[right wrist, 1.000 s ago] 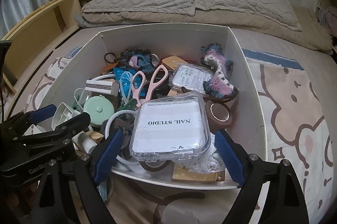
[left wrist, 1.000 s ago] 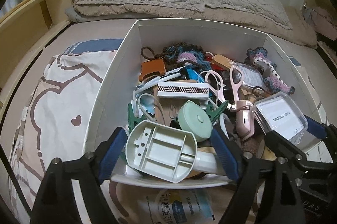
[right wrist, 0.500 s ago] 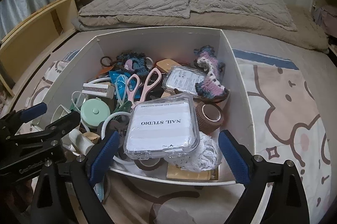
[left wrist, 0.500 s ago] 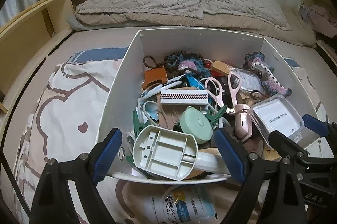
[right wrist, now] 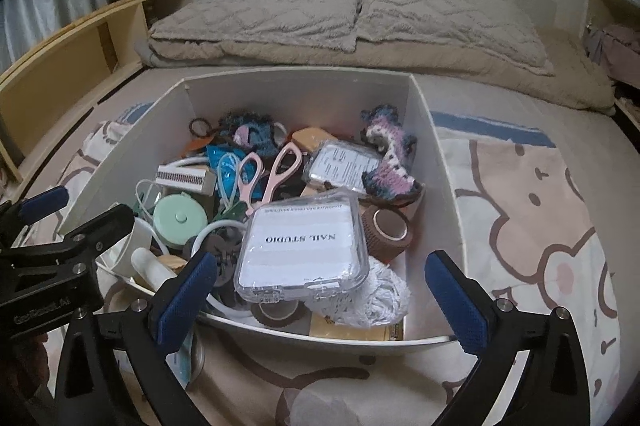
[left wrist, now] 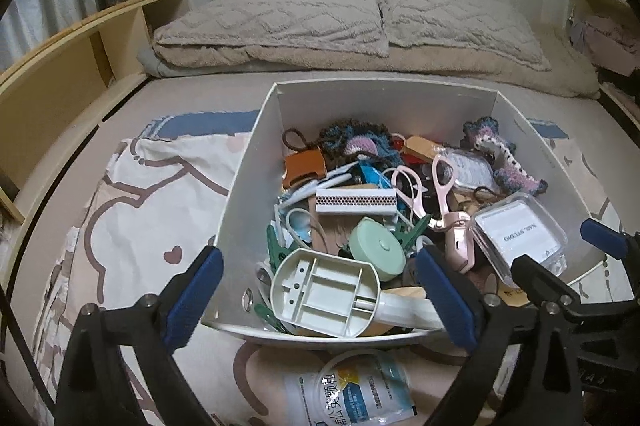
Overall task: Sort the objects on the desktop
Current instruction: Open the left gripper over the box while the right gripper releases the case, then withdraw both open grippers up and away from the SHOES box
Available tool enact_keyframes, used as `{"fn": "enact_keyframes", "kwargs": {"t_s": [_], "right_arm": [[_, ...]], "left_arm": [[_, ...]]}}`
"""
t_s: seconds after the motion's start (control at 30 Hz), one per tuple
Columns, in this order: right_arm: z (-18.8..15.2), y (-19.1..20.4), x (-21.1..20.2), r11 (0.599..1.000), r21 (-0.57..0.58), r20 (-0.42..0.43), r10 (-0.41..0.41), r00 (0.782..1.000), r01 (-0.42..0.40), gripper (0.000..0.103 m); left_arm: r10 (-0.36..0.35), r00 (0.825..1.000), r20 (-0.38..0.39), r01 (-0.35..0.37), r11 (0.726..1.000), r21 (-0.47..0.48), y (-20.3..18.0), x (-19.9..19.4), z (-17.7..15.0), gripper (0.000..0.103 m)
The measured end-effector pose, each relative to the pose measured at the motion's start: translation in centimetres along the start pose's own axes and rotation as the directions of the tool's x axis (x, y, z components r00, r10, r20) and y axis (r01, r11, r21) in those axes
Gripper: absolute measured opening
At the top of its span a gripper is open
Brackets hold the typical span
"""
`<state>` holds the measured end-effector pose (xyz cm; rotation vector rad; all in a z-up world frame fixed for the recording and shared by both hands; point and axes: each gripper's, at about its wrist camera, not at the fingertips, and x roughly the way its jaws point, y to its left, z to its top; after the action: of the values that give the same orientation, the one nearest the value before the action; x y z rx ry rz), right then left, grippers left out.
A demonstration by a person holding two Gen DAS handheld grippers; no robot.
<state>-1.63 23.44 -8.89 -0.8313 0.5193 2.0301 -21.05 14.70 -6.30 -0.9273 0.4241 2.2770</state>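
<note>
White open box [left wrist: 256,162], set on a cartoon-print bedspread [left wrist: 132,210] on a bed; two beige pillows [left wrist: 288,14] lie well behind it and a wooden shelf unit [left wrist: 60,66] runs along the bed's left side. Contents, heaped and overlapping: cream plastic dispenser base [left wrist: 328,290], ribbed underside up, at the near left wall; mint-green round case [left wrist: 380,246] just behind it; green clothes pegs [left wrist: 280,250] wedged beside both; white perforated bar [left wrist: 356,202] lying across the middle; pink-handled scissors [right wrist: 268,174]; clear case labelled NAIL STUDIO [right wrist: 304,250], topmost at the near right; a second, smaller clear case [right wrist: 344,166] behind it; crocheted pink-and-blue piece [right wrist: 390,154] against the right wall; brown tape roll [right wrist: 390,226]; white lace bundle [right wrist: 372,298] at the near right corner; orange leather tag [left wrist: 304,166] and a dark crocheted pouch [left wrist: 360,142] toward the back. Smaller items beneath are too buried to identify. Left gripper [left wrist: 320,302]: jaws opening, straddling the dispenser base and the box's left wall, pads clear of both. Right gripper [right wrist: 316,298]: jaws opening, the NAIL STUDIO case between them, untouched. A blue-and-white printed pouch [left wrist: 356,394] lies on the bedspread outside the near wall, under the left gripper.
</note>
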Motion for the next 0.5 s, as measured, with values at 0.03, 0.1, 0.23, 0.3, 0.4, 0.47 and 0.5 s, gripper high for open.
{"fn": "enact_keyframes", "kwargs": {"t_s": [0.03, 0.1, 0.23, 0.3, 0.4, 0.47, 0.5], "right_arm": [[0.0, -0.1, -0.2, 1.0, 0.005, 0.011, -0.003, 1.0, 0.003, 0.103], [0.0, -0.2, -0.5, 1.0, 0.016, 0.02, 0.002, 1.0, -0.003, 0.103], [-0.1, -0.5, -1.2, 1.0, 0.028, 0.046, 0.001, 0.999, -0.002, 0.103], [-0.2, -0.7, -1.6, 0.999, 0.039, 0.064, 0.003, 0.998, -0.006, 0.103], [-0.3, -1.1, -2.4, 0.998, 0.058, 0.094, 0.007, 0.996, -0.012, 0.103], [-0.5, -1.2, -3.0, 0.998, 0.061, 0.115, 0.003, 0.993, -0.01, 0.103], [-0.6, -1.3, -3.4, 0.998, 0.06, 0.125, 0.002, 0.992, -0.009, 0.103]], "left_arm": [[-0.008, 1.0, 0.005, 0.008, 1.0, -0.004, 0.1, -0.2, 0.0, 0.1], [-0.024, 0.999, 0.022, 0.024, 1.0, -0.007, 0.2, -0.6, 0.1, 0.1], [-0.034, 0.997, 0.064, 0.034, 0.999, -0.006, 0.4, -1.7, 0.1, 0.1], [-0.035, 0.996, 0.083, 0.036, 0.999, -0.007, 0.5, -2.1, 0.1, 0.101], [-0.039, 0.994, 0.102, 0.04, 0.999, -0.016, 0.8, -2.7, 0.0, 0.101], [-0.049, 0.993, 0.11, 0.051, 0.999, -0.019, 0.9, -3.0, -0.2, 0.101], [-0.05, 0.992, 0.114, 0.053, 0.998, -0.017, 1.0, -3.2, -0.2, 0.101]]}}
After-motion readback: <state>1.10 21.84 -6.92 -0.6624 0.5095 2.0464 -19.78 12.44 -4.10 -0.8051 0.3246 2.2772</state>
